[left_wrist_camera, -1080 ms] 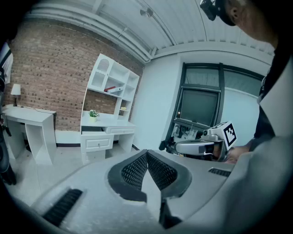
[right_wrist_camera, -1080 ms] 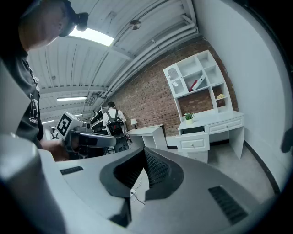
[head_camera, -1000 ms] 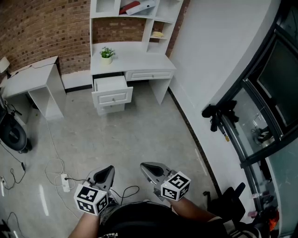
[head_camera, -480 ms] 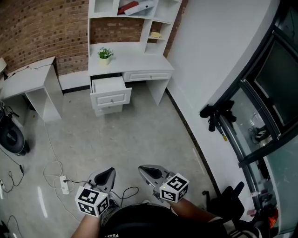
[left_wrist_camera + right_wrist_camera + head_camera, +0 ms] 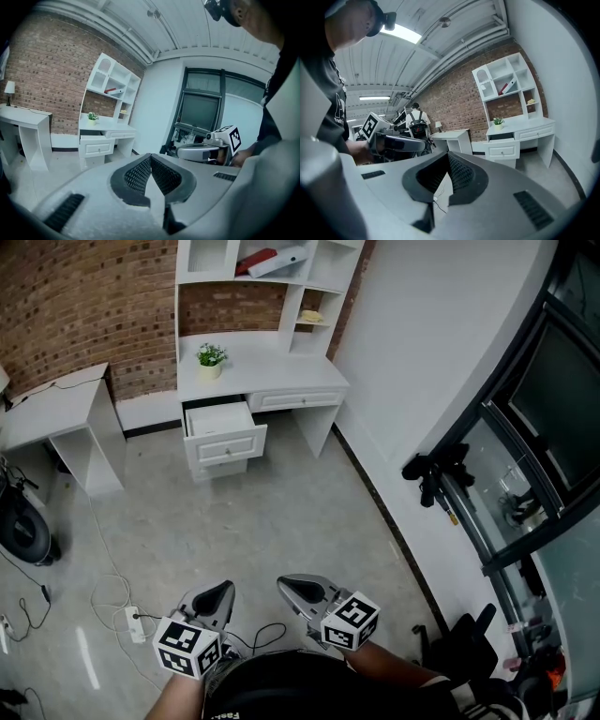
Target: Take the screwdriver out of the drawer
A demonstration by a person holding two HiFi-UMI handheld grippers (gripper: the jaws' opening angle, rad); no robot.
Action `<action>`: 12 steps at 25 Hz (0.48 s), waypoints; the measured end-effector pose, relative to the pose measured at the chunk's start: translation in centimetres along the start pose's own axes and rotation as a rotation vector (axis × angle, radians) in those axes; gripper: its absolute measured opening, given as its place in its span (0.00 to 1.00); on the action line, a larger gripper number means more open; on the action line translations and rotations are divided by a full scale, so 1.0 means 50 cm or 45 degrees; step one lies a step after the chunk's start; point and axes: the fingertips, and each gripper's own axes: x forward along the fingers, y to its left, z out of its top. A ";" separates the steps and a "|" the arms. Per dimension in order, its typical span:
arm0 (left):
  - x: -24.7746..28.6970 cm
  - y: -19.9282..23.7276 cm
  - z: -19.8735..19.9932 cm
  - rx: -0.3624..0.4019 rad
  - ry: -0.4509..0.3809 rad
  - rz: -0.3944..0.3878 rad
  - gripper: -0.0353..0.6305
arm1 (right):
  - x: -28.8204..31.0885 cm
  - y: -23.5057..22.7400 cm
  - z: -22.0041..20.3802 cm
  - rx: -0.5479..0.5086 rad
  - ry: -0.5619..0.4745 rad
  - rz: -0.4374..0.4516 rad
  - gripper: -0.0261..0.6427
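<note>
A white desk (image 5: 272, 371) stands far off against the brick wall, and its upper left drawer (image 5: 223, 430) is pulled out. No screwdriver shows in any view; the drawer's inside is too small to read. My left gripper (image 5: 216, 596) is held low near my body, jaws shut and empty. Beside it my right gripper (image 5: 298, 591) is also shut, with nothing in it. The same open drawer (image 5: 503, 146) appears in the right gripper view, and the desk (image 5: 101, 138) in the left gripper view.
A small potted plant (image 5: 209, 358) sits on the desk under white shelves (image 5: 272, 268). A second white table (image 5: 56, 418) stands at left. A power strip (image 5: 135, 622) and cables lie on the floor. A dark tripod-like stand (image 5: 441, 474) lines the right wall.
The view has shifted slightly forward; the desk sits a little lower in the head view. Both grippers keep their pose near my body, still shut.
</note>
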 end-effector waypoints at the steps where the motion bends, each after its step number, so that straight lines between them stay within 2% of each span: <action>1: -0.004 0.009 0.003 0.006 -0.004 -0.005 0.08 | 0.011 0.003 -0.001 0.004 0.009 -0.005 0.04; 12: -0.064 0.113 0.006 0.033 0.020 -0.028 0.08 | 0.123 0.066 0.000 0.030 0.020 -0.026 0.04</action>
